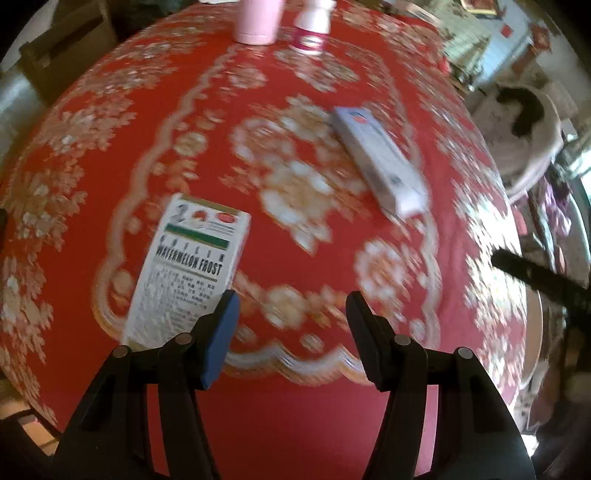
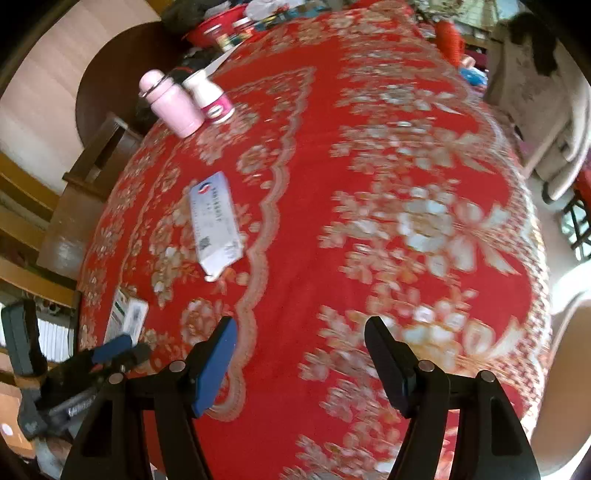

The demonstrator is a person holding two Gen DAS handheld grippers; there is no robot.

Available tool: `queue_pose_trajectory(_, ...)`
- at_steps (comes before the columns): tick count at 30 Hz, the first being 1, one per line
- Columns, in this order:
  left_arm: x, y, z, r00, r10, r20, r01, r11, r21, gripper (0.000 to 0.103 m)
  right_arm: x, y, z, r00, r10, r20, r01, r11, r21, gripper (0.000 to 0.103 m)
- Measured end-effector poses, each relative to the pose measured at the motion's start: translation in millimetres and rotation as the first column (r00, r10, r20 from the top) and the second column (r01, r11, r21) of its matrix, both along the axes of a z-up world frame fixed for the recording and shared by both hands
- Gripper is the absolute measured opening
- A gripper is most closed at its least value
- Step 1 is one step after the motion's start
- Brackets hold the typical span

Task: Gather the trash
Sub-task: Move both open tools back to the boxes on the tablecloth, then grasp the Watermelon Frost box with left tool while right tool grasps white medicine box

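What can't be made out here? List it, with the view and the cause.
- Watermelon Frost box: left wrist view, near end hidden behind the left gripper; in the right wrist view mostly covered by that gripper.
- Long box: print unreadable in both views, motion blur.
- Pink bottle and white bottle: tops cut off by the left view's upper edge.
- White bottle's label: blurred, too small.
- Right gripper: open, holding nothing.

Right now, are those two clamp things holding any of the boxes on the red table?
No, nothing is held. The left gripper and the right gripper are both open, with only tablecloth between their fingers.
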State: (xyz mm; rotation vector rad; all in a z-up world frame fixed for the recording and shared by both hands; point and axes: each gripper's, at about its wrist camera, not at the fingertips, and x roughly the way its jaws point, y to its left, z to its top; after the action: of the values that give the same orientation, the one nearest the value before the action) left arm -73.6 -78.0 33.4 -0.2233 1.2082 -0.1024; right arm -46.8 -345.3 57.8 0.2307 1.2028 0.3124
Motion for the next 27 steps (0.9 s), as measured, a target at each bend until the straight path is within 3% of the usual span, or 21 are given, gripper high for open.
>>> queue_pose_trajectory(5, 20.8, 35.4, 3.8, 0.998, 0.069, 0.006, -0.068, 0.997, -0.037, 0.058, 21.0, 30.7, -4.3, 0.999, 0.039, -0.006, -0.039, 0.999, 0.022, 0.069)
queue_pose_trajectory(11, 9.1, 56.8, 32.8, 0.999, 0.046, 0.017, -0.043, 0.992, -0.122, 0.059, 47.5, 64.8, -6.5, 0.995, 0.104, 0.009, -0.104, 0.995, 0.005, 0.076)
queue_pose_trajectory(16, -2.2, 74.7, 36.4, 0.997, 0.075, 0.014, -0.073, 0.993, -0.09, 0.059, 66.3, 89.4, -11.5, 0.986, 0.162, 0.028, -0.16, 0.986, -0.056, 0.076)
queue_pose_trajectory(22, -0.2, 94.3, 9.1, 0.99, 0.141, -0.016, -0.142, 0.989, -0.048, 0.059, 85.0, 109.4, -25.5, 0.98, 0.197, 0.023, -0.193, 0.974, -0.119, 0.076)
queue_pose_trajectory(27, 13.0, 90.1, -7.5, 0.988, 0.146, -0.046, -0.147, 0.989, -0.023, 0.059, 95.1, 119.2, -32.3, 0.976, 0.215, 0.033, -0.206, 0.963, -0.175, 0.076)
